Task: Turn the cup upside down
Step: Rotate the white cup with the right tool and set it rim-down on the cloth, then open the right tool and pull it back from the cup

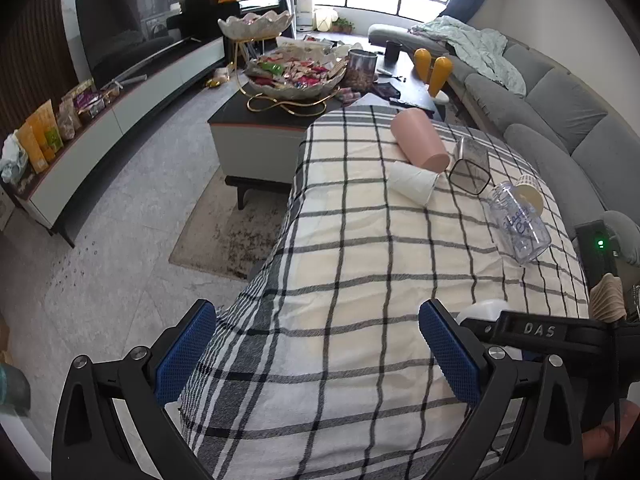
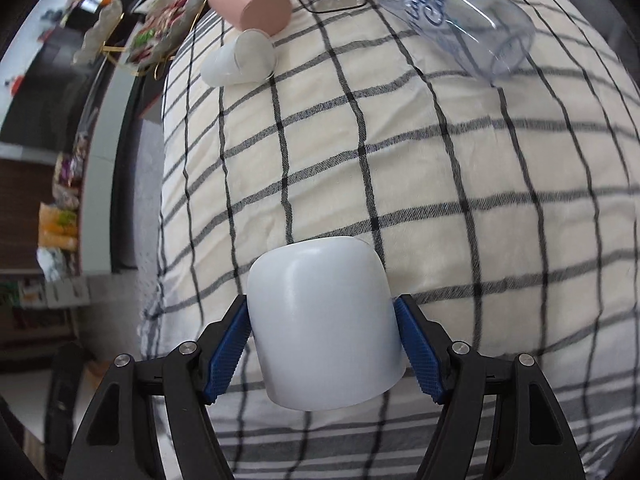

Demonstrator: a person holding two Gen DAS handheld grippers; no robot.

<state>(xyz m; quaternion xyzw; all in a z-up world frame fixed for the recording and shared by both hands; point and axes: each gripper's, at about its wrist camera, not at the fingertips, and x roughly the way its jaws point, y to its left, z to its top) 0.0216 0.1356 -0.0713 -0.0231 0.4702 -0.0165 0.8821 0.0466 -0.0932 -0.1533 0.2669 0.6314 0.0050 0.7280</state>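
Note:
A plain white cup (image 2: 324,324) sits between the blue pads of my right gripper (image 2: 322,340), which is shut on its sides over the checked cloth (image 2: 440,184). The cup's closed base points toward the camera side and slightly down; its far end rests at the cloth. My left gripper (image 1: 316,352) is open and empty above the near part of the cloth (image 1: 360,248). In the left wrist view a bit of the white cup (image 1: 480,310) shows behind the right gripper's black arm (image 1: 540,330).
Other cups lie on their sides at the far end: a pink cup (image 1: 418,140) (image 2: 256,0), a white paper cup (image 1: 414,182) (image 2: 240,60), a clear square glass (image 1: 472,164), a clear printed jar (image 1: 518,222) (image 2: 460,16). A coffee table with snack bowls (image 1: 296,76) stands beyond, a grey sofa (image 1: 560,120) to the right.

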